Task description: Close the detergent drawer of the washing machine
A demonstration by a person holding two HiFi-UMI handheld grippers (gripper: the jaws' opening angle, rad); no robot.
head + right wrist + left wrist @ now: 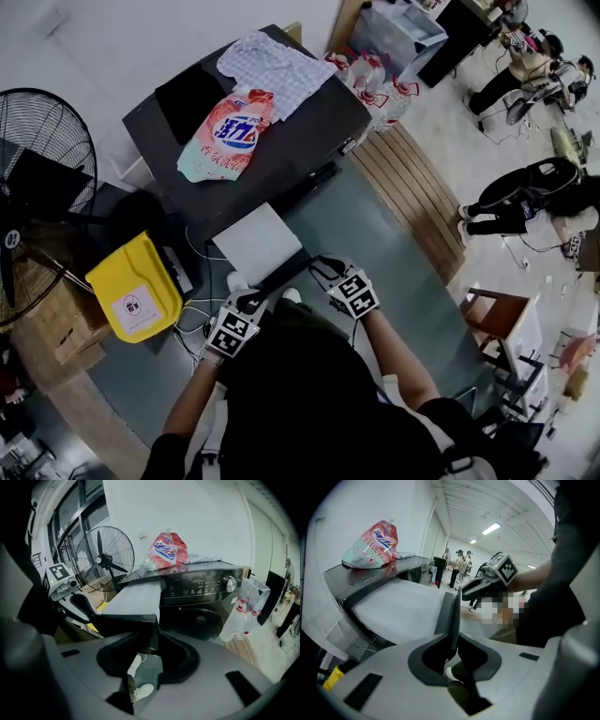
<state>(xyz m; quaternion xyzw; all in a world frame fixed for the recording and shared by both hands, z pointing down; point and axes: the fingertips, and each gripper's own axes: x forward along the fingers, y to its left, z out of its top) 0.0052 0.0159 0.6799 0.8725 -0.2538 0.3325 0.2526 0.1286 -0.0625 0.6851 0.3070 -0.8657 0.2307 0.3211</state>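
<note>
The washing machine stands with its detergent drawer pulled far out toward me; the drawer shows a pale top and a dark front panel. My left gripper holds the left end of that front panel, whose thin dark edge runs straight down between its jaws. My right gripper holds the right end, with the panel's corner between its jaws. The right gripper also shows in the left gripper view, and the left gripper in the right gripper view.
A pink detergent bag and a checked cloth lie on the machine's top. A black fan and a yellow container stand at the left. A bag of water bottles hangs by the machine's right side. People are at the far right.
</note>
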